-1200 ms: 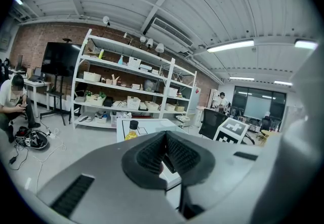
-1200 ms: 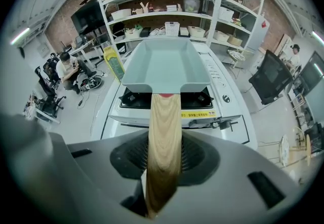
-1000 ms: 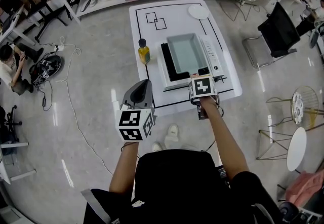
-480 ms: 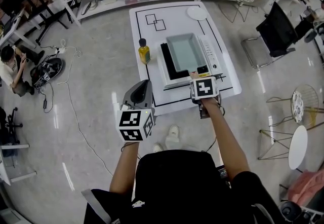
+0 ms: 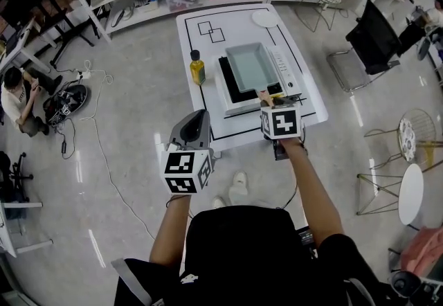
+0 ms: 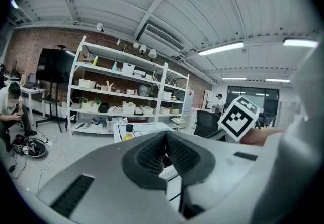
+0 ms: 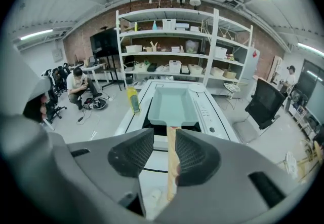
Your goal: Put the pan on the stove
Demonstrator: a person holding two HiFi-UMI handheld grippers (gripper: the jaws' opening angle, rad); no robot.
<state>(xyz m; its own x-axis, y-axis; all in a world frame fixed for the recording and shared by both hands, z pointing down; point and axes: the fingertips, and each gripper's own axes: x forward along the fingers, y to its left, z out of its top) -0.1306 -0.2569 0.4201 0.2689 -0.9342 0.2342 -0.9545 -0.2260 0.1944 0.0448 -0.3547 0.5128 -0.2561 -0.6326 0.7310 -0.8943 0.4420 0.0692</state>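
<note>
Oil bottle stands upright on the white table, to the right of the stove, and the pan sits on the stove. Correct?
One thing is off: the side. The oil bottle stands upright on the white table to the left of the stove, not to the right. The pan does sit on the stove. The head view shows this, and the right gripper view agrees.

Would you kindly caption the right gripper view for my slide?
Right gripper, jaws closing around the wooden handle of the pan resting on the stove.
</note>
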